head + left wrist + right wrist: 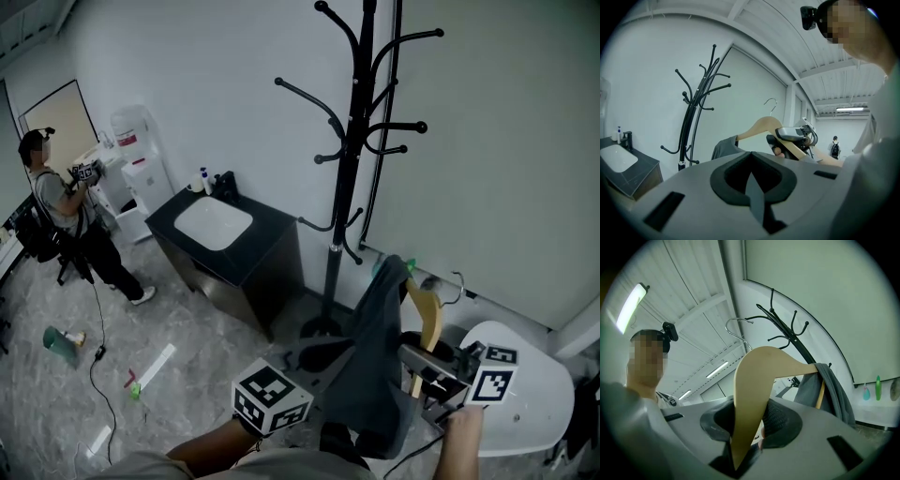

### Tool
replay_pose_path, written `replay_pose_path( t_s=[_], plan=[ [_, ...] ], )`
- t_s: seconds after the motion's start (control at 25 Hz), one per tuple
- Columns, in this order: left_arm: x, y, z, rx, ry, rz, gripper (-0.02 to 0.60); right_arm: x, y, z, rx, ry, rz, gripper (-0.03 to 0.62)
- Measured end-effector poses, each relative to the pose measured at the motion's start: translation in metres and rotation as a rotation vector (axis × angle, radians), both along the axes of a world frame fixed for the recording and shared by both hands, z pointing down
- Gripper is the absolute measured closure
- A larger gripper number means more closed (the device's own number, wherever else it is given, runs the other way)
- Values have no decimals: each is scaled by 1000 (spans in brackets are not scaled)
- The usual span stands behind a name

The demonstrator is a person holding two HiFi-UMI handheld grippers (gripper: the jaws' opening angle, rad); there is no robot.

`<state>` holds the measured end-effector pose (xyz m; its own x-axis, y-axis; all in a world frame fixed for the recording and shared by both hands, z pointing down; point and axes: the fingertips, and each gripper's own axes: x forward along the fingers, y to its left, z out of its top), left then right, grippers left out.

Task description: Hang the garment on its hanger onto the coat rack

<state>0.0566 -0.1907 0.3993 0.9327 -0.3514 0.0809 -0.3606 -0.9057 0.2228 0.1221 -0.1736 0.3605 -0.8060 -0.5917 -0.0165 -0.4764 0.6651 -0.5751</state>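
Wooden hanger, the only one here, is clamped by one arm between the jaws of the right hand-held gripper, near and right, and its wire hook is left free, I judge so that it is ready for hanging. One grey garment drapes over its other arm, and the single black coat rack stands farther off by the wall, well apart. Of the two tools, the left hand-held gripper has its jaws together on nothing, probably kept ready to steady the cloth.
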Motion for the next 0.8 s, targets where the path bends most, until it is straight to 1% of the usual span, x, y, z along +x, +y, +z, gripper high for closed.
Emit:
replay_pose_path(
  t_s=[0.16,0.32,0.48,0.64,0.8],
  plan=[
    [30,-49,-9,11,-8,-51,575,29,-49,-4,-25,2,-55,473],
    [56,-94,-21,23,11,-110,575,57,-99,-7,-47,19,-114,473],
    [80,-129,-23,31,20,-159,575,78,-151,-8,-46,54,-160,473],
    [90,-160,-25,33,9,-193,575,89,-202,-3,-57,94,-176,473],
    [93,-186,-26,35,12,-208,575,98,-250,-6,-55,139,-182,473]
  ],
)
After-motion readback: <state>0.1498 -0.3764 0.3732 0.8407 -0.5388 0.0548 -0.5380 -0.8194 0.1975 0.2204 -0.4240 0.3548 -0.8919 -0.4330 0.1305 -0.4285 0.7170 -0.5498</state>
